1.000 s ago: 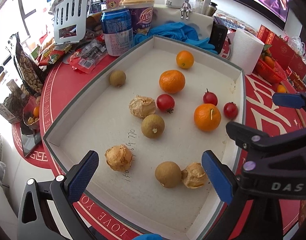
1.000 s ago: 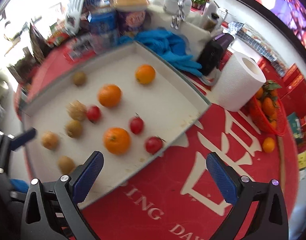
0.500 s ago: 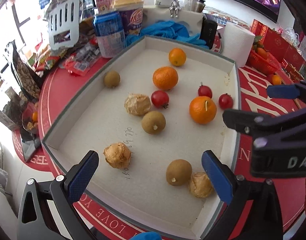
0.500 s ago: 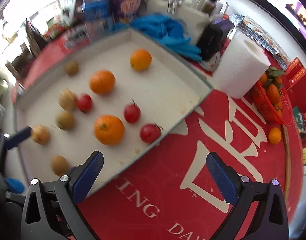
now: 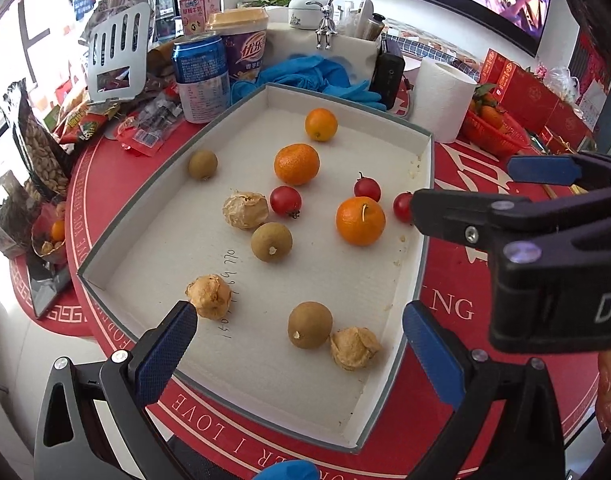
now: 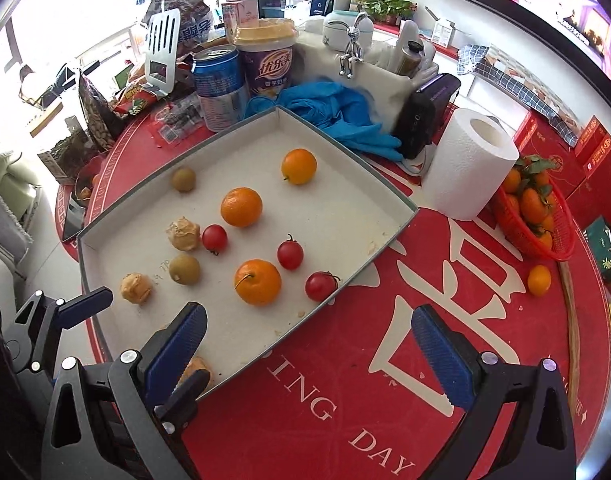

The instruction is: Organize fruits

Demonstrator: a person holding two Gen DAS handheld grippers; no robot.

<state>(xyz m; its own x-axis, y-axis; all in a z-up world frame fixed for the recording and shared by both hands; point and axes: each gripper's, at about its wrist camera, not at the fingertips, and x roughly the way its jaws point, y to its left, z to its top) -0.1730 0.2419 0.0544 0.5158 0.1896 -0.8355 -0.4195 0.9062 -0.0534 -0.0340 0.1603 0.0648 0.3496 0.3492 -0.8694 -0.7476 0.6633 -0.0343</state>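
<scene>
A shallow white box tray (image 5: pixel 424 184) (image 6: pixel 405 216) on the red round table holds scattered fruit: three oranges, one nearest me (image 5: pixel 360 220) (image 6: pixel 257 282), three cherry tomatoes (image 5: pixel 285 200) (image 6: pixel 321 286), smooth brown longans (image 5: pixel 309 324) (image 6: pixel 184 268) and wrinkled tan ones (image 5: pixel 208 296) (image 6: pixel 136 287). My left gripper (image 5: pixel 299 354) is open and empty above the tray's near end. My right gripper (image 6: pixel 307 346) is open and empty over the tray's right rim and the red table. Its black body also shows in the left wrist view (image 5: pixel 545 240).
Behind the tray stand a blue can (image 5: pixel 201 78), a purple cup (image 5: pixel 243 52), blue gloves (image 6: pixel 337 116), a black device (image 6: pixel 425 114) and a paper towel roll (image 6: pixel 467 164). A red basket of tangerines (image 6: pixel 535 216) and a loose orange (image 6: pixel 539 280) lie to the right. Snack bags crowd the left.
Both grippers have drawn back and risen a little, so the tray sits farther away in both views. The right gripper has swung slightly left. No fruit has moved.
</scene>
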